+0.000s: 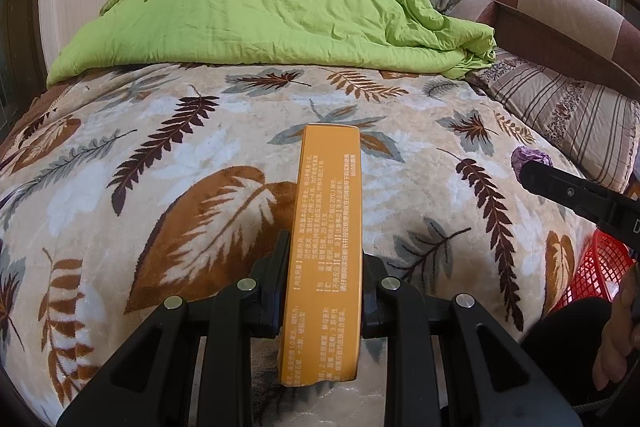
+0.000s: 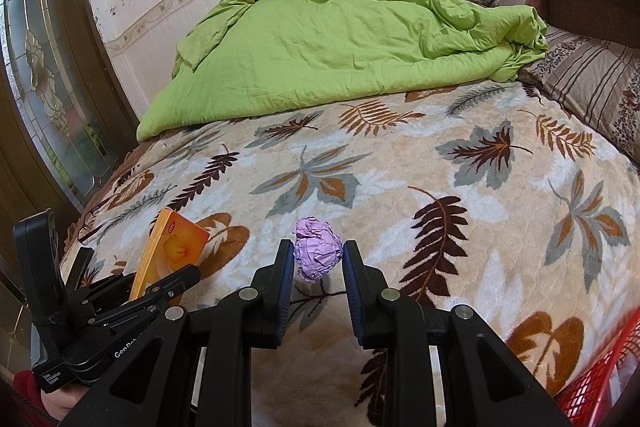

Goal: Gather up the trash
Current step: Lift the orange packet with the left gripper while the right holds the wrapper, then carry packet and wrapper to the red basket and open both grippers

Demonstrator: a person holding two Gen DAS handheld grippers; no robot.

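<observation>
The left gripper point(image 1: 322, 279) pinches one orange box point(image 1: 326, 247) by its long sides; it looks light and stiff, easily dented. The right gripper point(image 2: 316, 259) pinches one purple paper ball point(image 2: 318, 249) just above the blanket point(image 2: 460, 227); it looks weightless and crushable, best held across its middle. One red basket point(image 2: 600, 383) waits at 4 o'clock.

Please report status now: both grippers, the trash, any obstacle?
Left gripper shut on long orange cardboard box. Right gripper shut on crumpled purple paper ball. Red mesh basket at right. No obstacle seen.
</observation>
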